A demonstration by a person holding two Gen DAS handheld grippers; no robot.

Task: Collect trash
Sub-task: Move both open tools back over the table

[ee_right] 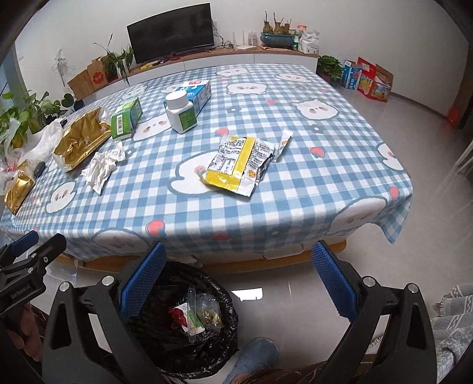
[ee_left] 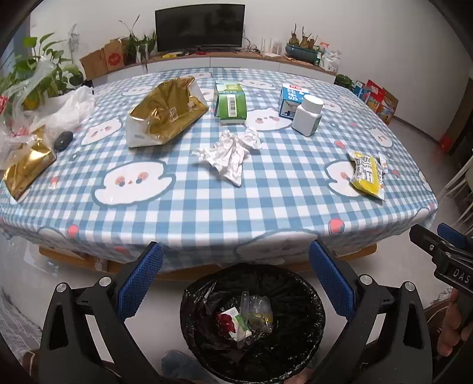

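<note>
A bin (ee_left: 307,333) lined with a black bag stands on the floor before the table and holds a small carton, a red scrap and clear wrappers (ee_left: 245,319). My left gripper (ee_left: 236,280) hangs open and empty right above it. My right gripper (ee_right: 239,280) is open and empty too, with the bin (ee_right: 165,354) under its left finger. On the checked tablecloth lie a crumpled tissue (ee_left: 230,150), a gold bag (ee_left: 165,112), a green carton (ee_left: 230,102), a blue carton (ee_left: 291,99), a white bottle (ee_left: 307,115) and a yellow wrapper (ee_left: 366,174), also the yellow wrapper (ee_right: 236,165).
Plastic bags and a plant (ee_left: 38,88) crowd the table's left end, with a second gold bag (ee_left: 26,168) and a dark round object (ee_left: 63,140). A TV (ee_left: 201,28) and boxes line the far wall. A slippered foot (ee_right: 254,360) stands beside the bin.
</note>
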